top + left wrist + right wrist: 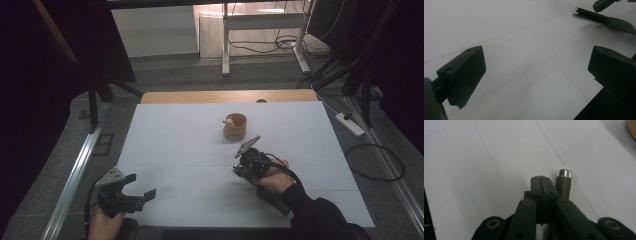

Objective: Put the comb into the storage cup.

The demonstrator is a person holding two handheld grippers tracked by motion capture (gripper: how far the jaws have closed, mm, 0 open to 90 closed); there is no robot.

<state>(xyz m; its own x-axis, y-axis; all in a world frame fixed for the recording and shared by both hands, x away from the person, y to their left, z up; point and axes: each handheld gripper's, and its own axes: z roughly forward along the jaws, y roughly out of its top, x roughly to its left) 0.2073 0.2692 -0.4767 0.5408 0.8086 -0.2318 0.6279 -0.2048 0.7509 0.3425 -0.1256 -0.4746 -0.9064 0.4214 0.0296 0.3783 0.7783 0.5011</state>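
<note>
My right gripper [237, 169] rests low on the white table sheet [190, 135], right of centre, with its jaws shut flat against each other [540, 180]. A dark rod-like handle with a shiny metal end cap [563, 182] lies on the sheet just beside the shut jaws; I see nothing pinched between them. The left gripper view shows that same dark handle [594, 16] stretched along the sheet, below the right gripper's jaw tip. My left gripper [142, 186] is open at the near left corner, its jaws [536, 67] wide apart over bare sheet.
A small tan wooden cup [235, 126] with a pale object at its rim stands beyond the right gripper, also at the corner of the right gripper view [632, 127]. Cables and a power strip [350, 124] lie on the floor at the right.
</note>
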